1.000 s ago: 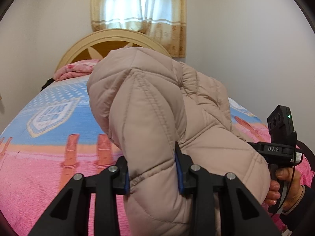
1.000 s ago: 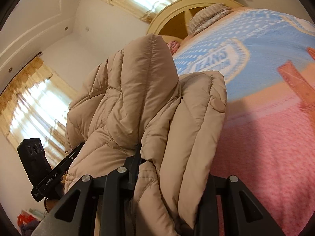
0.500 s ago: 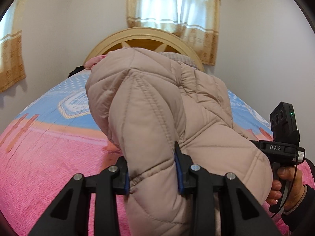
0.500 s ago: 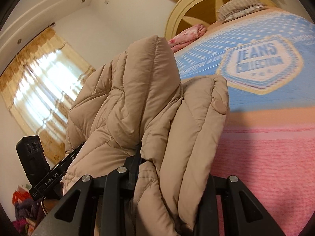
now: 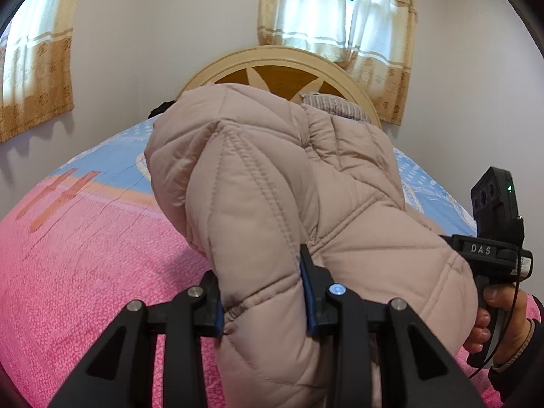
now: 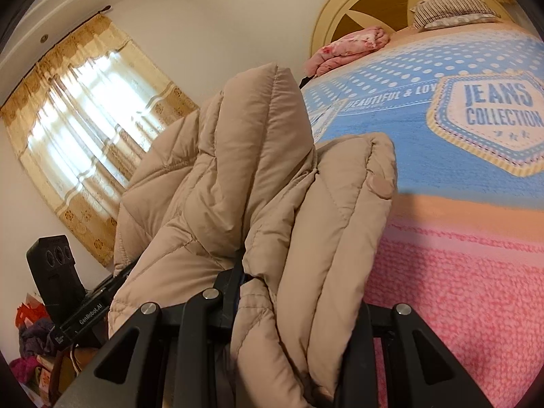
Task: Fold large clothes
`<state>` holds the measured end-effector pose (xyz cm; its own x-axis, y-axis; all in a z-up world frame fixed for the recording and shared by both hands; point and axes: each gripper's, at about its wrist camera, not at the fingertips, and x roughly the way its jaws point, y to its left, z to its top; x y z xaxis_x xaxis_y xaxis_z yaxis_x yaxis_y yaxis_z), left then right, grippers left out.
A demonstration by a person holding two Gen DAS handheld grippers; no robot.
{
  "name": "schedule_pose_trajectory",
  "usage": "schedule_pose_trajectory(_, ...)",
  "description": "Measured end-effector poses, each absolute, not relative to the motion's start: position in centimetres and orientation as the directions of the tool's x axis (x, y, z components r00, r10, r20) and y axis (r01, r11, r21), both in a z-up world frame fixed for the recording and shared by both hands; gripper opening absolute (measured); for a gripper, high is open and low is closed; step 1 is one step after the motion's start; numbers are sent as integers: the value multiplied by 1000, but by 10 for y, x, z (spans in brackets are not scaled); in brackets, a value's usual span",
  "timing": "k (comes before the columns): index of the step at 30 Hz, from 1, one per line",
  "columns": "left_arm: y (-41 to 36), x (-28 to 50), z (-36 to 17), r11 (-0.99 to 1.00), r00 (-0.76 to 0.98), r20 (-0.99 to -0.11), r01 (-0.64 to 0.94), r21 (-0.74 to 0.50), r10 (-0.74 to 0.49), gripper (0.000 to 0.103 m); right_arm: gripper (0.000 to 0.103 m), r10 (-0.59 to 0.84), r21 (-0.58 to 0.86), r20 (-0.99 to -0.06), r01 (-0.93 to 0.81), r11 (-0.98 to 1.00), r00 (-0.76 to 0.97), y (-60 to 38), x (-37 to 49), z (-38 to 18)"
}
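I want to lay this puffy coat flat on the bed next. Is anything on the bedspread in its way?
Nothing visible on the near pink stretch of the bedspread. The coat is clamped in both the left gripper and the right gripper. A folded pink blanket and striped pillow lie by the headboard.

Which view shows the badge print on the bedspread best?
The right wrist view: the JEANS COLLECTION badge lies unobstructed and readable. In the left wrist view the puffer coat hides nearly all of it; only a pale edge shows.
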<state>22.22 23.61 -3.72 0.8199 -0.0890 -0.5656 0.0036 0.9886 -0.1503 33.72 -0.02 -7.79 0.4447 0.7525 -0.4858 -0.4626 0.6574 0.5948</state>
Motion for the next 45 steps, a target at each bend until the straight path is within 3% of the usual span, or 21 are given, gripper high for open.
schedule_pose_trajectory(7, 253, 216, -59, 986, 802, -594, -41, -160, -63, 37, 29, 754, 594, -513, -464, 657, 410, 18, 345, -93)
schedule_pose_trajectory(10, 260, 216, -72, 985, 784, -619, -65, -158, -48, 47, 29, 743, 593, -541, -448, 669, 394, 21, 348, -107)
schedule_pose_trajectory(15, 268, 214, -92, 980, 767, -641, -110, -167, -24, 74, 32, 721, 592, -586, -411, 693, 371, 21, 351, -131)
schedule_pose_trajectory(26, 263, 201, -86, 985, 764, -644, -135, -103, 37, 86, 51, 704, 599, -602, -369, 710, 377, 13, 352, -144)
schedule_pose_trajectory(28, 262, 196, -80, 987, 768, -638, -140, -77, 59, 88, 59, 694, 595, -605, -357, 720, 391, 8, 350, -139)
schedule_pose_trajectory(34, 256, 171, -55, 991, 803, -592, -124, -45, 74, 95, 67, 653, 536, -596, -373, 757, 468, -11, 326, -106)
schedule_pose_trajectory(45, 240, 106, 7, 989, 894, -440, -128, -76, 82, 103, 69, 553, 343, -480, -435, 833, 681, -27, 214, -4)
